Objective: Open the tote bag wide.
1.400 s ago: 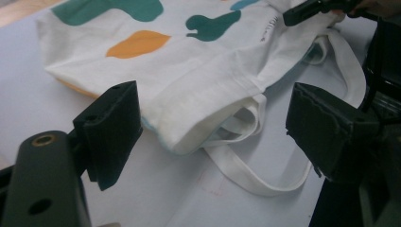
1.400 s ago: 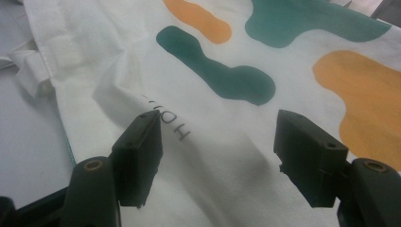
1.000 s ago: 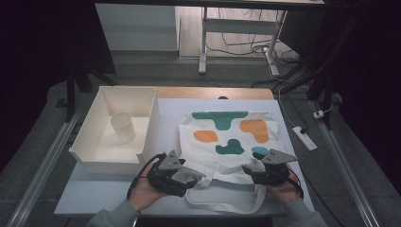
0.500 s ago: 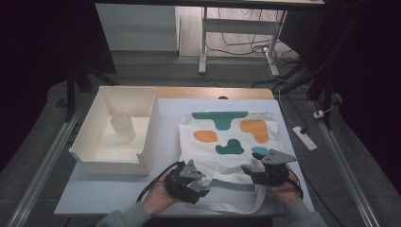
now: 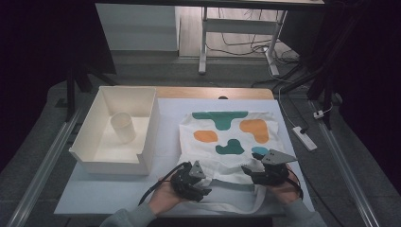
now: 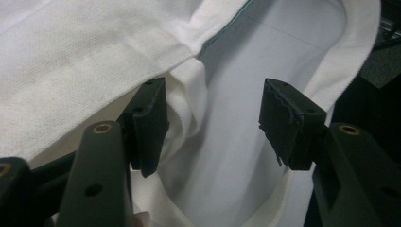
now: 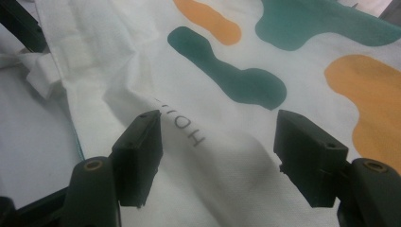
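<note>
The left gripper (image 6: pixel 213 125) has its jaws parted and they have just been closing — a fold of the tote bag's white handle (image 6: pixel 189 109) lies between them, brushing the inner face of one pad, while the other pad stands clear of the cloth over bare table. Nothing is pinched yet. In the high view this gripper (image 5: pixel 201 182) sits near the front edge of the table (image 5: pixel 118 194), at the bag's left front corner, where the handle loop (image 5: pixel 236 208) curls out toward the front edge.

The right gripper (image 7: pixel 217 151) has its jaws spread wide over the bag's front face, one on each side of a raised wrinkle, just above some small dark printed letters (image 7: pixel 182 125); the pads hang close to the cloth, and whether they touch it I cannot tell. In the high view it (image 5: pixel 250 172) sits at the bag's right front corner, held by the person's right hand (image 5: pixel 286 189).

The tote bag (image 5: pixel 227 137) lies flat on the right half of the table, its opening toward the front edge, printed with teal and orange blobs. At the left side of the table stands a white tray (image 5: pixel 149 123) — open at its front right corner — with a pale cup (image 5: pixel 123 126) upright inside it.
</note>
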Demonstrator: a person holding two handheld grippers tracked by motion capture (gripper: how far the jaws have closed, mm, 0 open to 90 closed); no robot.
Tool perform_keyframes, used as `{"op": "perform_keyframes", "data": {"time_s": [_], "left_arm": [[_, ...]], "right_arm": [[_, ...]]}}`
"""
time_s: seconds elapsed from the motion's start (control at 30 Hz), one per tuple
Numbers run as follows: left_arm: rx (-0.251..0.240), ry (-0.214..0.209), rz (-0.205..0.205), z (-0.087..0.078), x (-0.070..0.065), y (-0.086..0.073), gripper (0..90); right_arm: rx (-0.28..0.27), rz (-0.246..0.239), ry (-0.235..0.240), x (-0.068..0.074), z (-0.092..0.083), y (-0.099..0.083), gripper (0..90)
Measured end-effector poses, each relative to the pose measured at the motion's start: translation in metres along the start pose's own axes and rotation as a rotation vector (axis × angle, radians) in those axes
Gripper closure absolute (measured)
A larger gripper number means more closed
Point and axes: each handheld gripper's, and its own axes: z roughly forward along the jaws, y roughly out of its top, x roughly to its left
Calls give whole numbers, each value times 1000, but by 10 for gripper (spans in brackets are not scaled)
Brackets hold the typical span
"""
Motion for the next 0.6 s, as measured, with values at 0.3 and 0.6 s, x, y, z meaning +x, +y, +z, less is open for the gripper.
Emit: {"op": "perform_keyframes", "data": {"time_s": [0.3,0.6], "left_arm": [[38,25,9,8,3,1,509],[0,23,5,9,8,6,623]], "right_arm": [[3,-2,1,0,1,0,334],[4,-2,1,1,1,0,335]]}}
